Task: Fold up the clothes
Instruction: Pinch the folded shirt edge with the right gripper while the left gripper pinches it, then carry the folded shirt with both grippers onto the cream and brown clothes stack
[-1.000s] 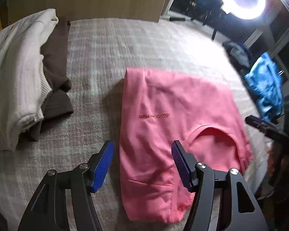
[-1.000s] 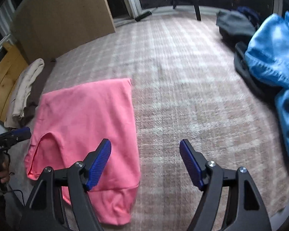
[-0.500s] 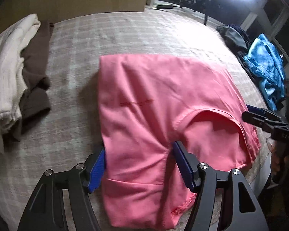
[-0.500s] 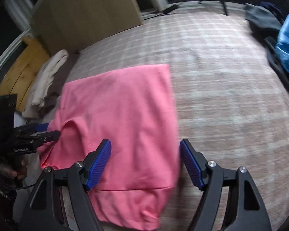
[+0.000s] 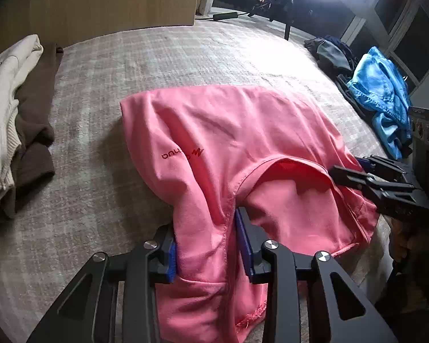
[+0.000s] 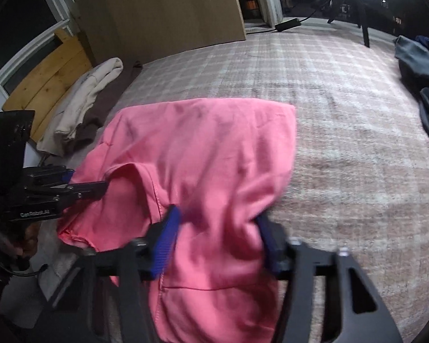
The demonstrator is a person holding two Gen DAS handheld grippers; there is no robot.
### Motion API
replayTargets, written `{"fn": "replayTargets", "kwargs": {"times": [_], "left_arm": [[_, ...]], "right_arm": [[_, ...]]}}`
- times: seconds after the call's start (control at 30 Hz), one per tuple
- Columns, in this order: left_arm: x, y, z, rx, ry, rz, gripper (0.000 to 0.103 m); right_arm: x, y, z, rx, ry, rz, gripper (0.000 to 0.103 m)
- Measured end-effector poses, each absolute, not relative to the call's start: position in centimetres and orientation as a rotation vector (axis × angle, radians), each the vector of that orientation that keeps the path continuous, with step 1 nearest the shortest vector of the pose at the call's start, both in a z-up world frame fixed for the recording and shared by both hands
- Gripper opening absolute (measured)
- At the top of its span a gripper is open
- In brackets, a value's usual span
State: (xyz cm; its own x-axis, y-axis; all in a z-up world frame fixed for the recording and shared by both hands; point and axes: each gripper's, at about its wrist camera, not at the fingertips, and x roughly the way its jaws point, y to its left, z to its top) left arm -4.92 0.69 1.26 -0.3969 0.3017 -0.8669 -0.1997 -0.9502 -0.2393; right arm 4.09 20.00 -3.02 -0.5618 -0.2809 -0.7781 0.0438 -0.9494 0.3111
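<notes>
Both claws — left claw [image 5: 206, 245], right claw [image 6: 217, 240] — have just closed, pinching the pink shirt [image 5: 243, 148]; next, lift and fold its near edge away.

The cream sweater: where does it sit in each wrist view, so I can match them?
Left wrist: the cream sweater lies along the far left edge, on a brown garment.
Right wrist: the cream sweater is upper left, beside the wooden planks.
Shared landmark: the pink shirt, centre in both.

The left gripper [image 6: 80, 191] body reads "Gen Robot.AI"; the pink shirt [image 5: 228, 143] logo is unreadable.
</notes>
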Motion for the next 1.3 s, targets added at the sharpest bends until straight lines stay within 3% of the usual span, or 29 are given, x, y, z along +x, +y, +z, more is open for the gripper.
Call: {"fn": "replayTargets", "kwargs": {"times": [0.03, 0.3, 0.4, 0.63, 1.03, 1.3], "left_arm": [[-5.0, 0.5, 1.2, -1.515, -0.157, 2.392, 0.028], [-4.4, -0.7, 1.7, -1.517, -0.168, 2.349, 0.017], [-4.4, -1.2, 2.6, -1.497, -0.190, 2.327, 0.015], [-4.7, -3.0, 7.1, -1.352, -0.233, 2.283, 0.012], [-5.7, -17.8, 18.7, -1.091, -0.165, 2.482, 0.012], [-8.1, -30.5, 23.3, -1.056, -0.086, 2.698, 0.012]], "right_arm": [[4.0, 20.2, -3.1, 1.362, -0.415, -2.585, 0.020], [3.4, 20.4, -3.2, 1.342, -0.496, -2.567, 0.015], [3.5, 21.4, -2.8, 1.333, -0.630, -2.541, 0.013], [4.0, 21.4, 2.5, 1.219, -0.761, -2.550, 0.011], [-3.7, 9.7, 16.2, 0.935, -0.566, -2.572, 0.011], [-15.0, -0.8, 20.0, 0.822, -0.444, -2.509, 0.011]]}}
